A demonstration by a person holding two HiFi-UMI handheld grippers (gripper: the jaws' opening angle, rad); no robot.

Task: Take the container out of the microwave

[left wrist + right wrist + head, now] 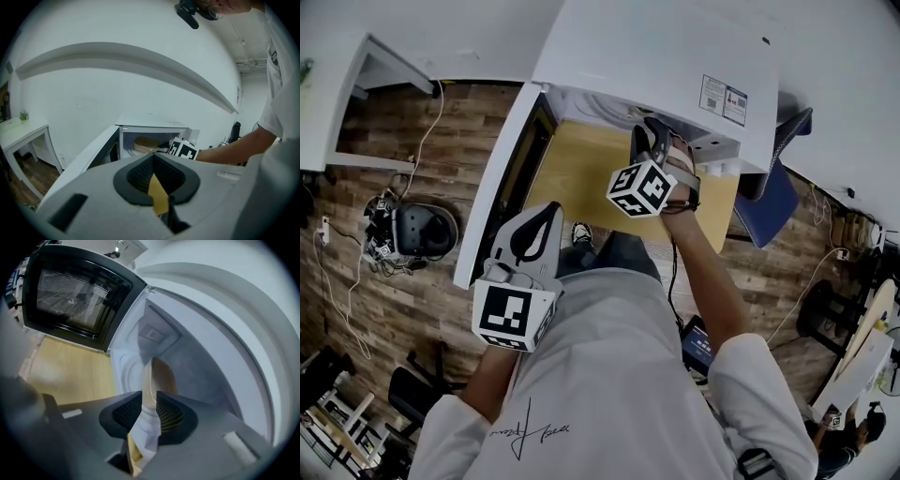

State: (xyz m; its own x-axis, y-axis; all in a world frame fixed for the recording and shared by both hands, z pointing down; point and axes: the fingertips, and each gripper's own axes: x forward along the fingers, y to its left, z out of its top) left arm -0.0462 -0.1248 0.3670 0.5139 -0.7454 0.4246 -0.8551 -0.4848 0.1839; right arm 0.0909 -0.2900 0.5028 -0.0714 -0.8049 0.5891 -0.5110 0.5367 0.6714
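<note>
While round tan container sits flat in white microwave, wide axis level, right gripper straddles its rim, jaws spread; left gripper pressed together.

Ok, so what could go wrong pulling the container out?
1. The right gripper only straddles the container's thin rim, so it could slip or tip when pulled.
2. The container sits inside the microwave, so the gripper might bump a wall.
3. The open door stands close beside the left gripper, which could knock it.
</note>
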